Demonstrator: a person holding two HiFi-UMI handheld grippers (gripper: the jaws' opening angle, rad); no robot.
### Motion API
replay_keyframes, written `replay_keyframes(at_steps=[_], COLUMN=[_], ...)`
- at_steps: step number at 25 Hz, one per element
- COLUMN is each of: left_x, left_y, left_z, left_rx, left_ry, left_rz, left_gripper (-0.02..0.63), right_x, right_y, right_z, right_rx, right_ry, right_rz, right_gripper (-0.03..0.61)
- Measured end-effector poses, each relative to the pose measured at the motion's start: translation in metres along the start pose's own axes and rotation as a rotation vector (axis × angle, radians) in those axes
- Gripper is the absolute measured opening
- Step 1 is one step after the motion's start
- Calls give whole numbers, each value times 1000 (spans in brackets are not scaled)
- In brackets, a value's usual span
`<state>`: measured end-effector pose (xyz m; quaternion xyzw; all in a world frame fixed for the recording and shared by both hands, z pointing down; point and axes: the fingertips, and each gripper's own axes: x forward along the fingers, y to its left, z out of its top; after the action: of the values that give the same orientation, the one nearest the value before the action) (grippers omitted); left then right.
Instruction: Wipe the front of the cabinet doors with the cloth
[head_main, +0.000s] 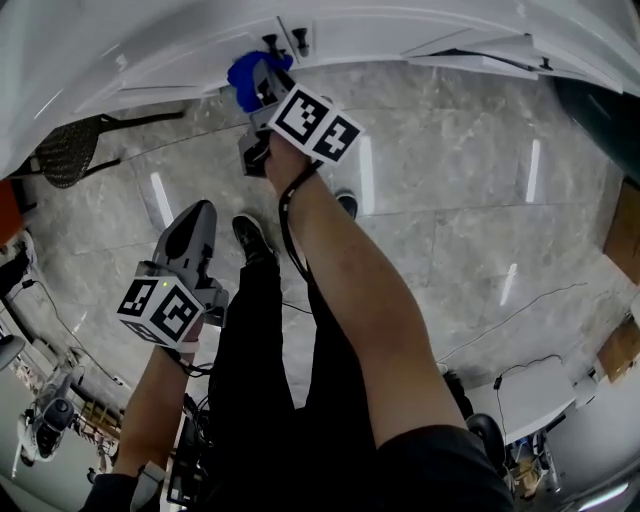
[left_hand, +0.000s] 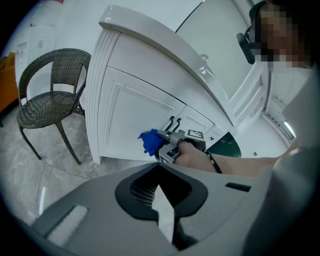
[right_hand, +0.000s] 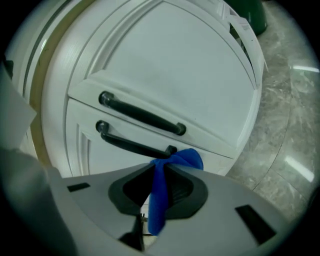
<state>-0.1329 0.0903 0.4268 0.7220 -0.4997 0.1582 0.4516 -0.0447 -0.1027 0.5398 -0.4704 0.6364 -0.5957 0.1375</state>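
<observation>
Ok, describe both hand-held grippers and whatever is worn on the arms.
The left hand-held gripper and right hand-held gripper have smooth grey tapered shells with dark ribbed pads inside the jaws. Each carries a white cube with black square markers. A thin black cable runs from the right one along the forearm. Forearms are bare; a short black sleeve shows on the right arm.

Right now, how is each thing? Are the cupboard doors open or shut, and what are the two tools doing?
cabinet doors: both shut.
cloth: bunched up, pinched in the right tool, at the door front by the end of a handle.
right tool: shut on the cloth.
left tool: shut, empty, held back from the cabinet.
chair: upright, nobody on it.
</observation>
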Motion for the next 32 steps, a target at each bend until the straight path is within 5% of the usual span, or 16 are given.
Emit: replay_keyframes(at_steps=[9, 21, 29, 32], left_x=[-15, -92, -69, -56], left_y=[16, 152, 140, 123], left_z=[8, 17, 20, 14], left_rx=[-11, 37, 14, 14], left_ry=[-22, 31, 32, 52], left_rz=[-46, 0, -32, -43], left_gripper=[-2, -2, -2, -1], right_x=[-18, 95, 114, 101], right_y=[3, 67, 53, 35], right_z=[-25, -214, -182, -151], right_rx=[-56, -56, -197, -179], right_ry=[21, 168, 220, 168], right_rz=[-32, 15, -14, -48], right_gripper=[57, 57, 57, 57])
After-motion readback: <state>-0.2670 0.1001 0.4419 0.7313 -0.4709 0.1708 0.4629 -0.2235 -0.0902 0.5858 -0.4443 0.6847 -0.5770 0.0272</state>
